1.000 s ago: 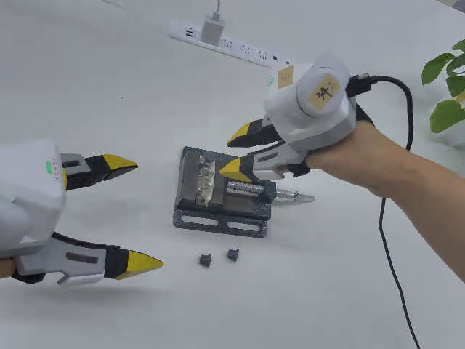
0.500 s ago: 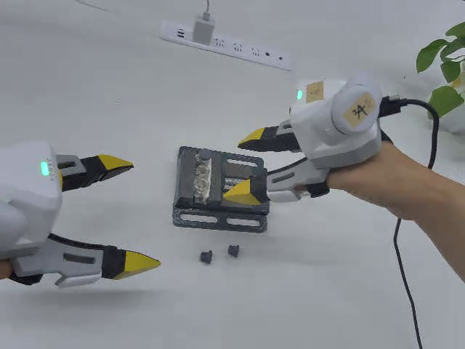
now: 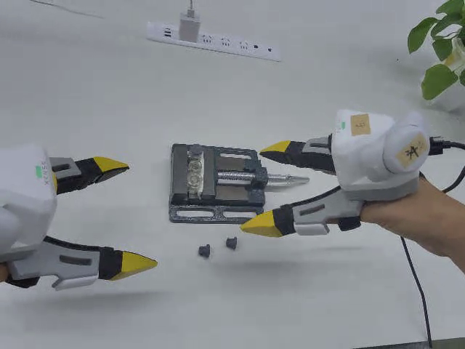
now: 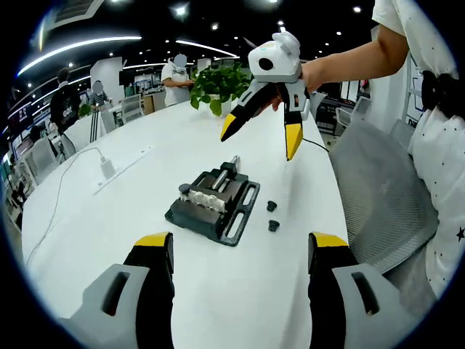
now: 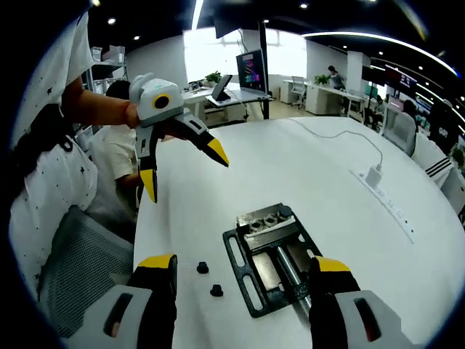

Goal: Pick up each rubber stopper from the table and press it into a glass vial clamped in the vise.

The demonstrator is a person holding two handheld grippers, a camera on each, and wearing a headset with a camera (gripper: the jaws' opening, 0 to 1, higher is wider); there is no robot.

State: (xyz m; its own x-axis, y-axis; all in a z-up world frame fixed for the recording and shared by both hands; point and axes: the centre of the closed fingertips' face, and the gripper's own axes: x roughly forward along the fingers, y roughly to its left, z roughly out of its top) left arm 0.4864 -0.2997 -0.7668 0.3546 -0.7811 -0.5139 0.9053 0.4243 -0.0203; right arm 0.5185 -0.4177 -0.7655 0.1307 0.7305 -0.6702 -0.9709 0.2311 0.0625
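Observation:
A dark metal vise (image 3: 215, 183) lies flat on the white table, with glass vials (image 3: 195, 173) clamped between its jaws at the left end. Two small black rubber stoppers (image 3: 204, 251) (image 3: 232, 243) sit on the table just in front of it. My right gripper (image 3: 267, 186) hovers open over the vise's screw handle, empty. To the left of the vise and stoppers, my left gripper (image 3: 129, 214) is held wide open and empty. The vise (image 4: 216, 200) and stoppers (image 4: 272, 207) lie ahead in the left gripper view, as do the vise (image 5: 270, 254) and stoppers (image 5: 203, 268) in the right gripper view.
A white power strip (image 3: 215, 41) with a plugged charger lies at the far edge of the table. A green plant (image 3: 440, 51) stands at the far right. A black cable (image 3: 418, 291) trails from the right gripper across the table. People and desks fill the room behind.
My right gripper has moved right and toward me, off the vise's clamp and out over the screw handle. The head view has shifted. The left gripper has barely moved.

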